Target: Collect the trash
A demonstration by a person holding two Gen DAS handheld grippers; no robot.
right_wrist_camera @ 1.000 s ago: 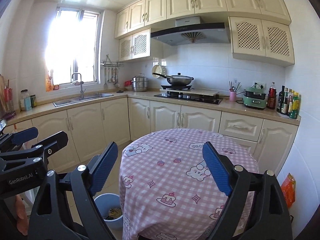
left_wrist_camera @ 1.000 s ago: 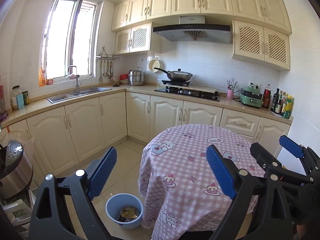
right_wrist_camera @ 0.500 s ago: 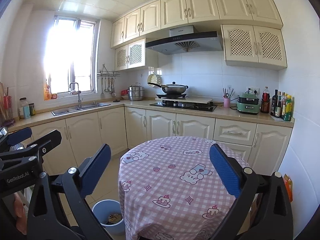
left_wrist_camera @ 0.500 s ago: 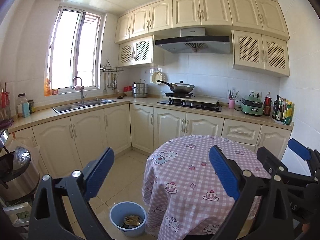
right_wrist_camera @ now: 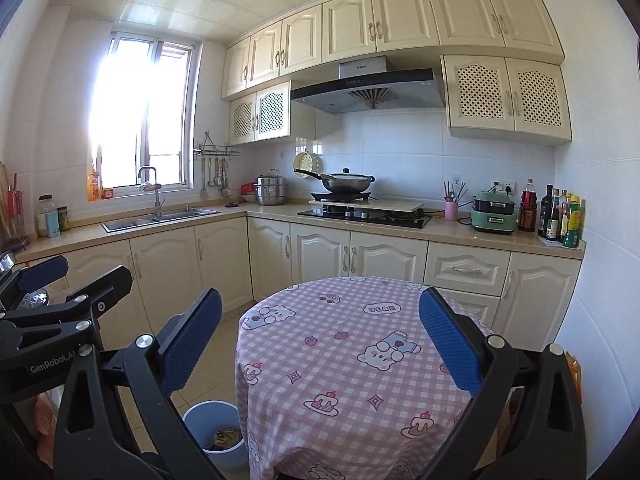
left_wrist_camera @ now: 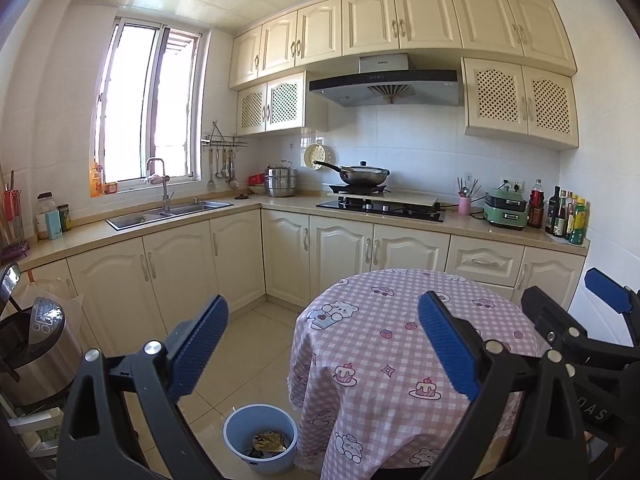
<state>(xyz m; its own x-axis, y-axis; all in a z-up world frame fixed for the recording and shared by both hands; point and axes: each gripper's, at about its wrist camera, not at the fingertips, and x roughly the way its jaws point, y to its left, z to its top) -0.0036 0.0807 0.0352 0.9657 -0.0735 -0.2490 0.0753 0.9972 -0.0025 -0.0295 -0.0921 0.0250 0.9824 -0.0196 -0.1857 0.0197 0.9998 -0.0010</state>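
Your left claw (left_wrist_camera: 324, 344) is spread wide with nothing between its blue pads (left_wrist_camera: 198, 344), and your right claw (right_wrist_camera: 320, 340) is just as wide and just as bare. Both hang above the near edge of the round tabletop (left_wrist_camera: 400, 344), draped in a pink checked cloth printed with bears and cakes. In the left wrist view your right claw shows at the far right edge, beside the tabletop. Down on the tiled floor (left_wrist_camera: 256, 344), just left of the hanging cloth, stands the blue bin (left_wrist_camera: 260, 446). The trash (left_wrist_camera: 270, 442), crumpled wrappers, lies inside it at the bottom; the right wrist view shows the same bin partly behind your left pad.
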